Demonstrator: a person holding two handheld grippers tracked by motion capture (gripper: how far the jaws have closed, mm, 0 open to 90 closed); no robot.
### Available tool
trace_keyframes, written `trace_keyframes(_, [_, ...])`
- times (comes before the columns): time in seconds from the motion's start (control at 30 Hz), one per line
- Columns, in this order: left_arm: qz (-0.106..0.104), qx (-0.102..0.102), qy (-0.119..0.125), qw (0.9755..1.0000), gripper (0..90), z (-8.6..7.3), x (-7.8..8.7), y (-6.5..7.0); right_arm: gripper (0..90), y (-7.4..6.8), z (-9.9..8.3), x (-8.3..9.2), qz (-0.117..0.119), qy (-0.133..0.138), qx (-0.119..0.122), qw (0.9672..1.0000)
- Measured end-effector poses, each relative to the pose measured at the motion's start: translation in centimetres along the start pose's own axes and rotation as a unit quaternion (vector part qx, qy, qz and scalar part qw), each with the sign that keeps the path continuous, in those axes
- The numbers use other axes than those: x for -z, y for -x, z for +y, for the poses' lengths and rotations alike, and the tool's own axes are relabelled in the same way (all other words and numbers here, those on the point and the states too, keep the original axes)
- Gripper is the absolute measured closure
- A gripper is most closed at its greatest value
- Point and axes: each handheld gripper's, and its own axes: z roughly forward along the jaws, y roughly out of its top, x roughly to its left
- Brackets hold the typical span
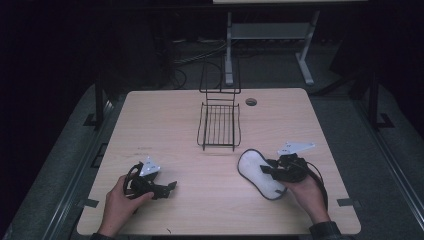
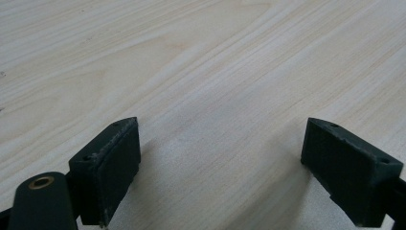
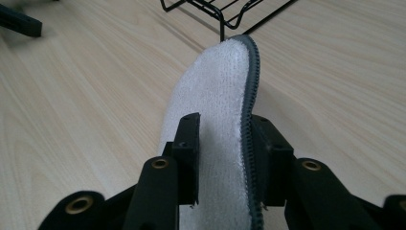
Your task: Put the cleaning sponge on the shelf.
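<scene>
Low at the near left of the pale wood-grain table (image 1: 165, 125): the black two-jaw left gripper (image 1: 169, 186), held in the person's left hand (image 1: 120, 202), jaws set wide apart over bare wood, nothing between them. Probably parked there, clear of the work. Further back, mid-table: a black wire rack with a tall looped back (image 1: 219, 125), standing open and unloaded, likely the intended resting place. Just in front of it and to the right: a white fleecy insole-shaped pad edged in grey stitching (image 1: 252, 170), its toe pointing toward the rack. Clamped on its rear half, across the width: the black right gripper (image 1: 265, 170), jaws drawn in against pad and binding, presumably for a lift toward the rack.
</scene>
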Motion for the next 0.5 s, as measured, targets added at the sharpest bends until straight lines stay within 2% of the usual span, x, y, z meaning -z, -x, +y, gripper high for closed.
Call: trace_keyframes(0.5, [0.000, 0.001, 0.000, 1.0000, 12.6, -0.01, 0.00, 0.01, 76.1, -0.13, 0.31, 0.92, 0.027, 0.019, -0.002, 0.9994])
